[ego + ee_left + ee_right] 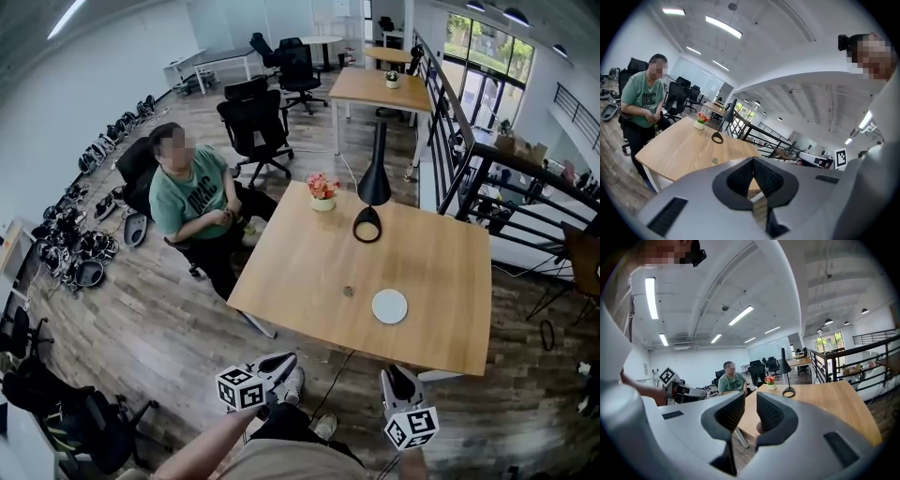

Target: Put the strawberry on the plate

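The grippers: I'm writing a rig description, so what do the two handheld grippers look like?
The left gripper and right gripper match: pale grey moulded bodies, two jaws faced with black ribbed pads, and a white cube of black square markers on each. No cables show.

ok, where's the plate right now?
Head view: the white plate lies on the wooden table, right of centre near the front edge, just right of a small dark object.

Lamp (373,187), flowers (322,191) beyond bare tabletop (300,272)
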Action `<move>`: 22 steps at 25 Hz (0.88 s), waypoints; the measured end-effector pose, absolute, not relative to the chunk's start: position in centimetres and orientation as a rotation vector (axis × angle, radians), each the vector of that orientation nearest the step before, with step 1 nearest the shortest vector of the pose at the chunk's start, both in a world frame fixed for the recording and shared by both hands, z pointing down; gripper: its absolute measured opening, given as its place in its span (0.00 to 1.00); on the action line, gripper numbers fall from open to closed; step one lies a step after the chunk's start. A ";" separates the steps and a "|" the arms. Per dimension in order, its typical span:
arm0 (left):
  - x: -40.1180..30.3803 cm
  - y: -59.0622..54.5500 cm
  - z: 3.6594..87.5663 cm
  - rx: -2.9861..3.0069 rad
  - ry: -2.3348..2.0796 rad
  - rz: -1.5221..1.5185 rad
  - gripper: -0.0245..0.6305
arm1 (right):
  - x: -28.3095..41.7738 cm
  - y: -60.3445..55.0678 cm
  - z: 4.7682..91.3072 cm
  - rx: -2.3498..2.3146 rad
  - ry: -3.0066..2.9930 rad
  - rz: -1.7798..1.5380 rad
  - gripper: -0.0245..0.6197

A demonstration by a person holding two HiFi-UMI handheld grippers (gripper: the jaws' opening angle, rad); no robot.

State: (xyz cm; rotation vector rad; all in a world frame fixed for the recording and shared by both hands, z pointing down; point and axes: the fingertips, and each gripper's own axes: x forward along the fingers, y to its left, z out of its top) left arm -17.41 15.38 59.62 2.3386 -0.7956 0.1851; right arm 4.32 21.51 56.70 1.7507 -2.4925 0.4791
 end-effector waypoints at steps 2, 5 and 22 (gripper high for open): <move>-16.9 13.8 59.7 2.339 -0.774 0.187 0.04 | 3.8 20.4 57.1 1.737 -2.479 0.497 0.14; -15.8 11.4 59.6 2.354 -0.730 0.195 0.04 | 3.3 18.5 57.5 1.730 -2.452 0.529 0.14; -17.2 -3.5 60.7 2.424 -0.579 0.211 0.04 | 1.9 5.5 56.9 1.820 -2.289 0.497 0.14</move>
